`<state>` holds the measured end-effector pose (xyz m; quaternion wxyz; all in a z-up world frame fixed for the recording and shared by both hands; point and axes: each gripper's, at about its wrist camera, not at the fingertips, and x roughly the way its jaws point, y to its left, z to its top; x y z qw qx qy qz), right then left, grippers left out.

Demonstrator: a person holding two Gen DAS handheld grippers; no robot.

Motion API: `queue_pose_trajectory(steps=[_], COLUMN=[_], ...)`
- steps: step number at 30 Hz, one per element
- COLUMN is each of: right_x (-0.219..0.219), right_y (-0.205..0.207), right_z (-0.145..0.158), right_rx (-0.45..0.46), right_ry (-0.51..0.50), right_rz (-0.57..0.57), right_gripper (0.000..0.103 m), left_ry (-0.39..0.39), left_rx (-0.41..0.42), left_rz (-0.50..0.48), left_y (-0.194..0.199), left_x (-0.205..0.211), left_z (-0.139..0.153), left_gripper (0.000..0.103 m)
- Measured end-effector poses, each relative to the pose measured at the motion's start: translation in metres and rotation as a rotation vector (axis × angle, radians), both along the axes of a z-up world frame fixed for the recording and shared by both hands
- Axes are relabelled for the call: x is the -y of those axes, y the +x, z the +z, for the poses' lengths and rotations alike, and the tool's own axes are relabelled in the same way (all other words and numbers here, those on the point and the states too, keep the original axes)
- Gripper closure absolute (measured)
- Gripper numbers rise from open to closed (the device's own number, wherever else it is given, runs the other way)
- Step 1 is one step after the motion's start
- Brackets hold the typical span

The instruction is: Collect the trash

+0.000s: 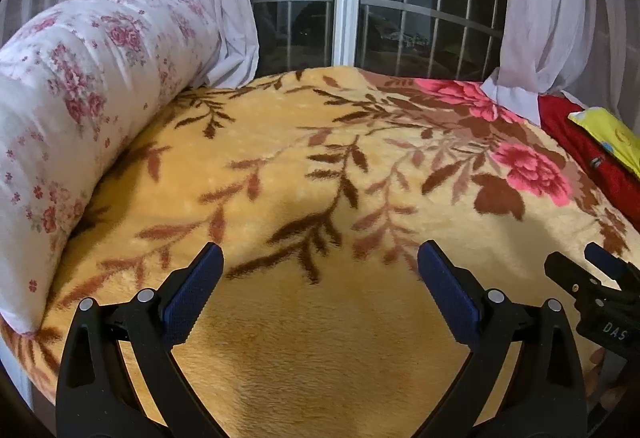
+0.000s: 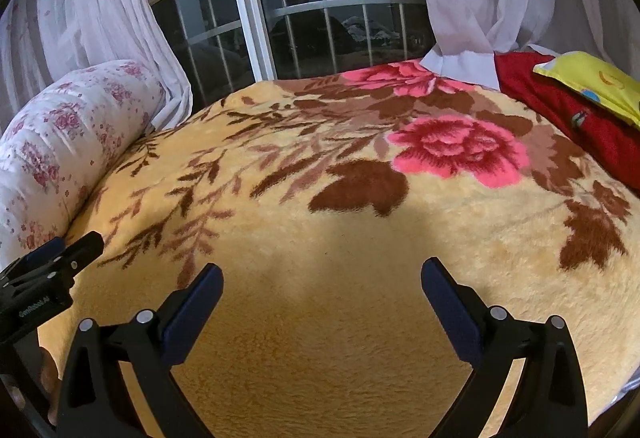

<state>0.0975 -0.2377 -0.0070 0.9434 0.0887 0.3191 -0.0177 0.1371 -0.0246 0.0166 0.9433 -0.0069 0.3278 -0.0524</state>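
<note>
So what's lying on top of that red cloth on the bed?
A yellow printed pillow lies on the red cloth, at the bed's far right corner. A white curtain end drapes beside it. What the pillow covers, and anything under the cloth, is hidden.

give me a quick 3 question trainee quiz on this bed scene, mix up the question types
1. True or false: the left tongs are shut on a piece of trash.
2. Multiple choice: what lies along the left edge of the floral blanket? A) a cardboard box B) a rolled white quilt with pink flowers C) a laptop
3. Short answer: what colour is the cushion that rests on the red fabric at the far right?

Key
1. False: both the left tongs and the right tongs are open and empty, above the blanket.
2. B, the rolled quilt.
3. Yellow.
</note>
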Motion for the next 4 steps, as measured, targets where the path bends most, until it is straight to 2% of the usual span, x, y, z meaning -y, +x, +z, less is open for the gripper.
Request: queue_pose_trajectory(steps=[4], right_x=[0.0001], right_y=[-0.0007], right_z=[0.0026], right_rx=[0.009], right_ry=[-0.006], right_rz=[-0.001], right_gripper=[0.005], left_ry=[0.002], left_rx=[-0.003], left_rz=[-0.002], left_y=[0.0004], left_x=[0.0006], left_z=[-0.0002], left_gripper=[0.008])
